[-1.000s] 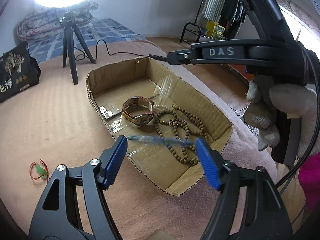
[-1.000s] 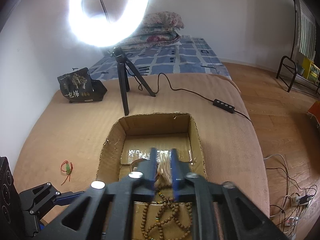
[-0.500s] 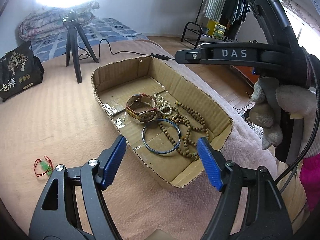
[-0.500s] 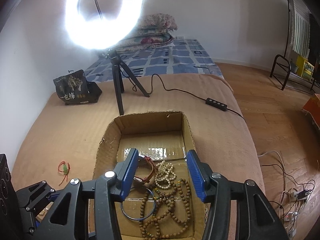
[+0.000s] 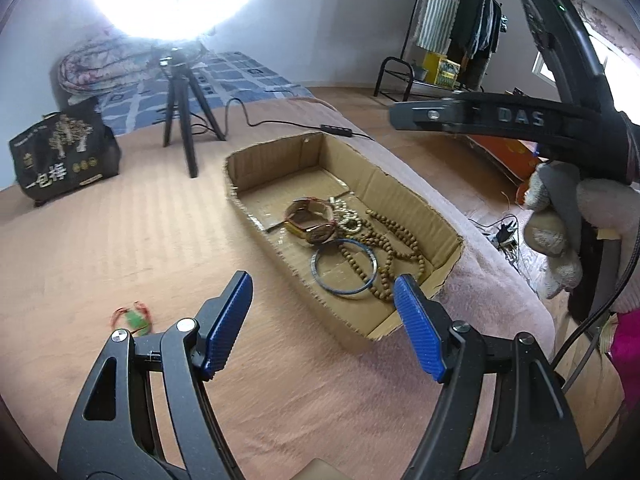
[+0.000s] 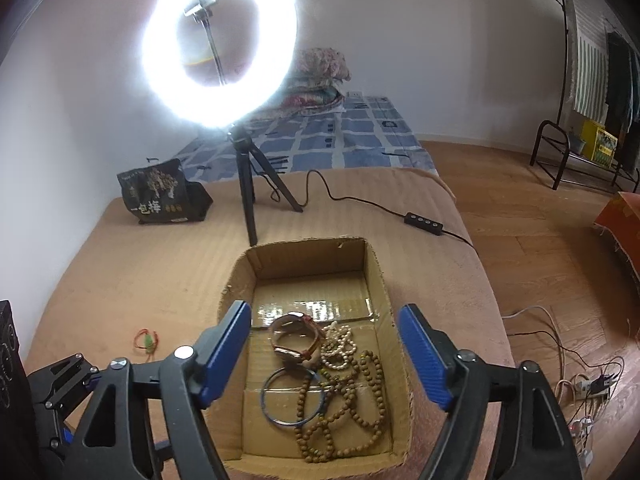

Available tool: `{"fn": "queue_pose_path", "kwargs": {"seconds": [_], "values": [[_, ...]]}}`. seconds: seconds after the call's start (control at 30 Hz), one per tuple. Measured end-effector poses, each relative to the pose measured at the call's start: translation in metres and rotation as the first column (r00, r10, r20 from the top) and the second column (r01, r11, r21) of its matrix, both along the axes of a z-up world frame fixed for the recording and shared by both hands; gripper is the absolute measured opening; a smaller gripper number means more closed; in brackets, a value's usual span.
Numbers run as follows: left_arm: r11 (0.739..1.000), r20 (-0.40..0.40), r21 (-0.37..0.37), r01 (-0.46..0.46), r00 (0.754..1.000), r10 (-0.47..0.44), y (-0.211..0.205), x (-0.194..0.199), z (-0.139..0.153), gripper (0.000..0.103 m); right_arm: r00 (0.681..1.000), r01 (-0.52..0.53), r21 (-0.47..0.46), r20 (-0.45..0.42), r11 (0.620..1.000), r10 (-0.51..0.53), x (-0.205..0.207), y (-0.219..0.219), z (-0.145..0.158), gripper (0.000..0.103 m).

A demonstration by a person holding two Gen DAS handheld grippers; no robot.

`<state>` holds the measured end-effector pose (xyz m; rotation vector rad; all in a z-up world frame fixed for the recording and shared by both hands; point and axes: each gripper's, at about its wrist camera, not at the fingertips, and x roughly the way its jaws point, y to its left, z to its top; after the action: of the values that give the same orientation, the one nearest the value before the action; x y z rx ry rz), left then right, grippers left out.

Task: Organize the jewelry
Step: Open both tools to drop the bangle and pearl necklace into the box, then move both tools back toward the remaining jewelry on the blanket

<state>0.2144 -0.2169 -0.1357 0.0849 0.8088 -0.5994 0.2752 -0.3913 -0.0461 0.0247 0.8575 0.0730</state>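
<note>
A shallow cardboard box lies on the tan blanket. In it are a brown watch, a pearl bracelet, a blue bangle and a long string of wooden beads. A red cord with a green pendant lies on the blanket left of the box. My left gripper is open and empty, in front of the box. My right gripper is open and empty above the box.
A ring light on a black tripod stands behind the box, its cable and switch running right. A black printed bag sits at the back left. The bed edge drops off right of the box to a wooden floor with cables.
The right gripper opened and let the pearl bracelet fall into the box; the blue bangle landed there too. Both grippers have drawn back and upward from the box.
</note>
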Motion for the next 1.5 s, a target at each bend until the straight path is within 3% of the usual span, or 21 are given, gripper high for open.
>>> {"fn": "queue_pose_path", "kwargs": {"seconds": [0.13, 0.27, 0.7, 0.93, 1.2, 1.43, 1.5], "values": [[1.000, 0.022, -0.002, -0.030, 0.999, 0.030, 0.025, -0.008, 0.009, 0.075, 1.000, -0.007, -0.010, 0.008, 1.000, 0.007, -0.010, 0.009, 0.007, 0.088], [0.998, 0.045, 0.007, -0.059, 0.997, 0.059, 0.050, -0.015, 0.015, 0.076, 1.000, -0.016, -0.035, 0.019, 0.999, 0.017, -0.022, 0.020, 0.013, 0.103], [0.979, 0.077, 0.087, -0.185, 0.981, 0.179, 0.162, -0.044, 0.014, 0.075, 0.994, -0.102, 0.020, 0.041, 0.995, 0.102, -0.065, 0.057, 0.021, 0.103], [0.967, 0.012, 0.097, -0.237, 0.971, 0.237, 0.222, -0.062, -0.007, 0.075, 0.977, -0.206, -0.008, 0.058, 0.979, 0.206, -0.083, 0.090, 0.016, 0.103], [0.965, -0.033, 0.134, -0.225, 0.972, 0.231, 0.242, -0.078, -0.043, 0.075, 0.932, -0.363, -0.019, -0.005, 0.932, 0.363, -0.089, 0.140, -0.012, 0.091], [0.963, -0.082, 0.148, -0.224, 0.968, 0.237, 0.249, -0.073, -0.072, 0.075, 0.862, -0.497, 0.019, -0.104, 0.868, 0.496, -0.099, 0.184, -0.054, 0.075], [0.963, -0.096, 0.148, -0.226, 0.966, 0.241, 0.249, -0.071, -0.079, 0.066, 0.840, -0.529, 0.021, -0.125, 0.848, 0.528, -0.103, 0.195, -0.066, 0.070]]}}
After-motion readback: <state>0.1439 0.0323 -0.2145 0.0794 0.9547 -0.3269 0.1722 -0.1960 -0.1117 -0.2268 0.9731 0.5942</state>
